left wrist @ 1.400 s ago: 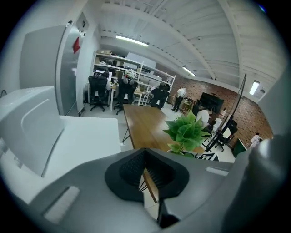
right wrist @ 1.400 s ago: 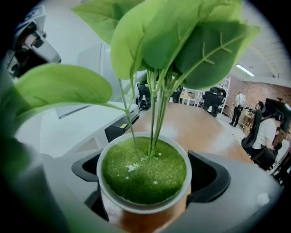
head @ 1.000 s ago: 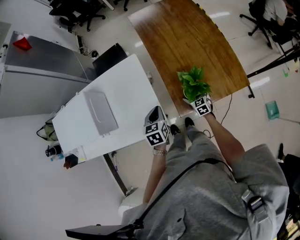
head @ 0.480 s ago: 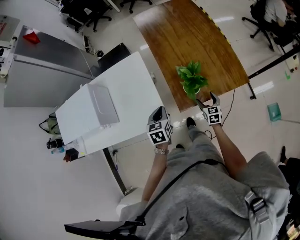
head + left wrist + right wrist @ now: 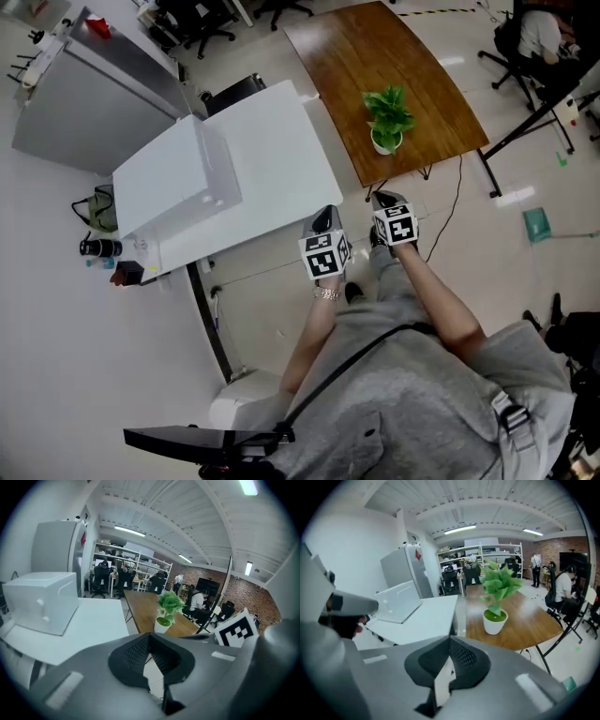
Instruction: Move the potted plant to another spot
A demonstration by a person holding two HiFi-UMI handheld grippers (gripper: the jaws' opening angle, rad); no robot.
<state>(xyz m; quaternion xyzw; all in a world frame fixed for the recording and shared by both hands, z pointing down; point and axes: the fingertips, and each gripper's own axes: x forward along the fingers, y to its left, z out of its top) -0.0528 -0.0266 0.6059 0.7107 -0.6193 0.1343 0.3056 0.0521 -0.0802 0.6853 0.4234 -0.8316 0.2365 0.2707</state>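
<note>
No words, brands or numbers were legible. The only print was black-and-white square markers on the cubes of the left gripper (image 5: 324, 217) and right gripper (image 5: 384, 200).

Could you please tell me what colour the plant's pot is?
The pot is white; the right gripper view shows it best.
</note>
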